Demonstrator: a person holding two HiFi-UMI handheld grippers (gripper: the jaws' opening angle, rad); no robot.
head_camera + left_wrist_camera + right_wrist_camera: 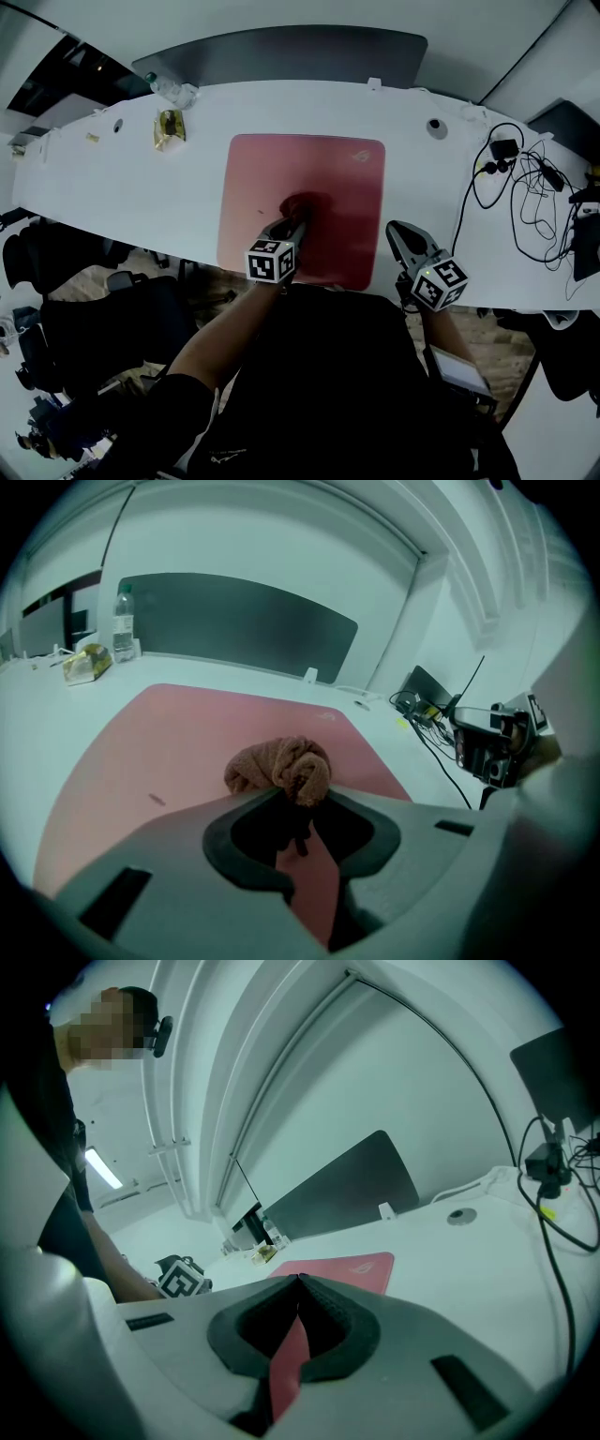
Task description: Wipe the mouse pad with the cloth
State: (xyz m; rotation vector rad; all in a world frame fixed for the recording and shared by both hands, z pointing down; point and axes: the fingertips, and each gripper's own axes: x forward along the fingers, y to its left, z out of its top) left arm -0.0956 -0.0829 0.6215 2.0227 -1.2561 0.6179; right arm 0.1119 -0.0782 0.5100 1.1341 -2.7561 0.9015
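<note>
Left gripper [300, 797]: jaws pinched shut on bunched brown cloth [280, 767]. Cloth pressed on red pad [178, 747], near pad's middle, toward front half. Right gripper [298, 1280]: jaws closed tip to tip, nothing between. It sits just beside pad's right front corner, over white table [131, 192]. Cables [525, 192] far right on table; bottle [123, 622] and yellow packet [86, 663] far left.

cloth [281, 766]: brown terry, rough, fuzzy
mouse pad [272, 187]: red, matt, smooth
table [122, 197]: white, smooth, faint sheen, under the mouse pad
left tongs [298, 797]: grey matt plastic, darker matt lining
</note>
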